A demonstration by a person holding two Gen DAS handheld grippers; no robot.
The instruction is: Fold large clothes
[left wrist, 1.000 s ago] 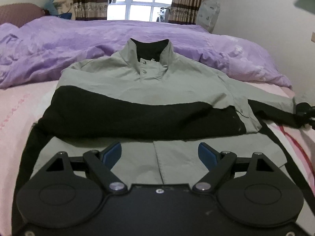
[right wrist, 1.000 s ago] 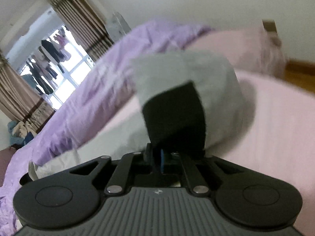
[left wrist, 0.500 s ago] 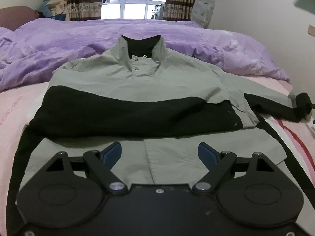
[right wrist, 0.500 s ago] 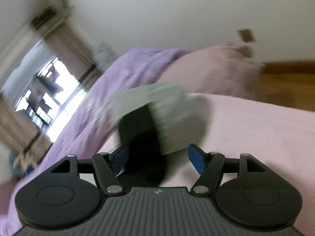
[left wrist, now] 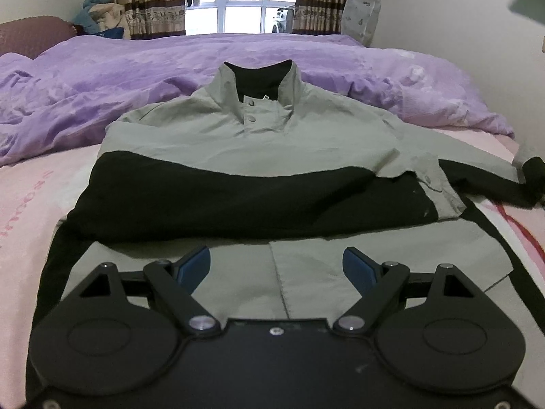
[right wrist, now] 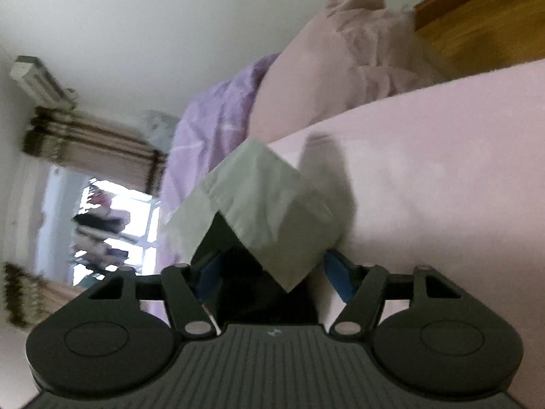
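Observation:
A grey and black jacket lies front-up on the bed, collar toward the window, with a black sleeve folded across its chest. My left gripper hovers open over the grey hem, nothing between its blue pads. The jacket's other sleeve stretches out to the right edge. In the right wrist view that sleeve's grey end and black cuff lie between the fingers of my right gripper. Its jaws stand apart and are closing, and the pads do not visibly press on the cloth.
A rumpled purple duvet covers the far half of the bed, with pink sheet on both sides of the jacket. A pink pillow lies beyond the sleeve. A wall runs along the bed's right side, and wood shows past the pillow.
My right gripper went from shut on the sleeve's black cuff to jaws apart, and it rolled, so its view tilted. The left gripper stayed open over the hem.

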